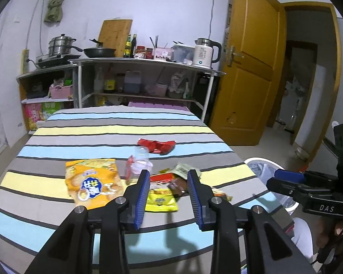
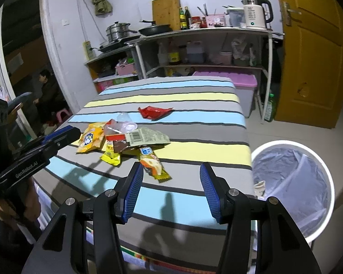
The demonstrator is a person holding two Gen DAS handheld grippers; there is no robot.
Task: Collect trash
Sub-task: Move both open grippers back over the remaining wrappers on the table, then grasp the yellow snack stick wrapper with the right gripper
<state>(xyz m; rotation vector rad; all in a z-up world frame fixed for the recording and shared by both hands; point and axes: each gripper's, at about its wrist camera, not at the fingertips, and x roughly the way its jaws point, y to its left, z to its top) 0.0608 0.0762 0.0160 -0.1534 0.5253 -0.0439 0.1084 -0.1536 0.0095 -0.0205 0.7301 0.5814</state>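
You face a pale lilac wall (image 1: 167, 4) with a grey metal shelf rack (image 1: 146, 62) along it, a second, lower shelf unit (image 1: 45, 73) joining on its left. To your right an orange-brown wooden door (image 1: 251, 68) stands open onto a dim room. The light tiled floor (image 2: 292, 132) runs beside a bed with a striped cover of grey, blue and yellow (image 1: 125, 132). Your light throws hard shadows on that cover.

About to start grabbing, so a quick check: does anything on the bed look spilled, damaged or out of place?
Only the litter itself: torn, empty snack wrappers and a clear plastic cup tipped on its side lie scattered across the striped bedspread. No spill shows. The white bin stands upright beside the bed.
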